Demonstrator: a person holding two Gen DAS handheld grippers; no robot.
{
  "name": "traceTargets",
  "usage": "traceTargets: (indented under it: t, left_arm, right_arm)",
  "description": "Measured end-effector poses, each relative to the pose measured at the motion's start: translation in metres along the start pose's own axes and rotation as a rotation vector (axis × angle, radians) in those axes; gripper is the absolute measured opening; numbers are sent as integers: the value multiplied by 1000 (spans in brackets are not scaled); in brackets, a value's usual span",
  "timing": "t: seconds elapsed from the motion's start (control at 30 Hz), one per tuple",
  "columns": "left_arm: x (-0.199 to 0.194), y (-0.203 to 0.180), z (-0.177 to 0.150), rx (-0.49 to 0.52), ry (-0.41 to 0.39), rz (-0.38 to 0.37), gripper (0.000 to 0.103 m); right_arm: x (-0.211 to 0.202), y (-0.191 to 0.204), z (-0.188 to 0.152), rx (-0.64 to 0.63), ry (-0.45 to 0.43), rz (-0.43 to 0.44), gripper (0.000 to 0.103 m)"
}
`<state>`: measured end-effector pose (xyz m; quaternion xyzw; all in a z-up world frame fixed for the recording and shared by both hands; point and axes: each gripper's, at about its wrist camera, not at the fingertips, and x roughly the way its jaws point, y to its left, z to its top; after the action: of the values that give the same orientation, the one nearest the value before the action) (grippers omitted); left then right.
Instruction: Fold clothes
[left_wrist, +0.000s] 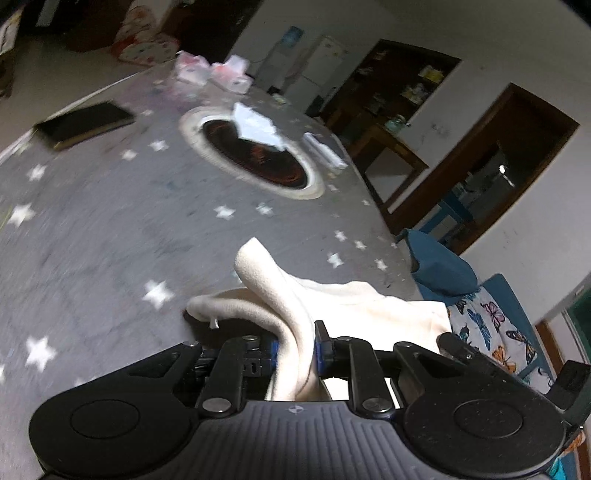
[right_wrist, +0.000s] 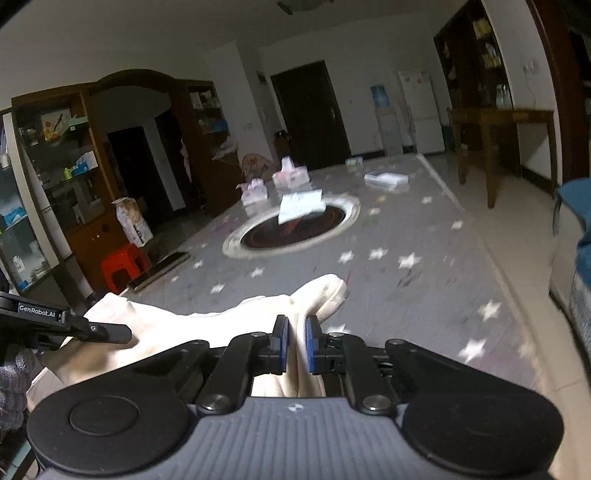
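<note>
Fingers (left_wrist: 320, 347) of both grippers (2) pinch cream garment (left_wrist: 332, 295).

Both cams sit right behind their own fingers, close up, looking forward along them and down over the grey star-print table (left_wrist: 110, 240). They share the round dark inset (right_wrist: 291, 227) and the cream garment (left_wrist: 295, 317), seen from opposite ends.
</note>
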<state>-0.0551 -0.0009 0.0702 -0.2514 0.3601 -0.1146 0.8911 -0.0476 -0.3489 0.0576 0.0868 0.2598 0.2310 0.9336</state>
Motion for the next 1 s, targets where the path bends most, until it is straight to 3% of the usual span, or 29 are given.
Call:
traceTargets:
  t: [0.5,1.0]
  left_arm:
    - [74,-72,54,137,15,-44,19]
    - [132,-83,62,162,75,-2,19]
  right_arm:
    - [-4,-50,72,-45,-95,-144,9]
    - [32,-84,70,-1,-46,-201,9]
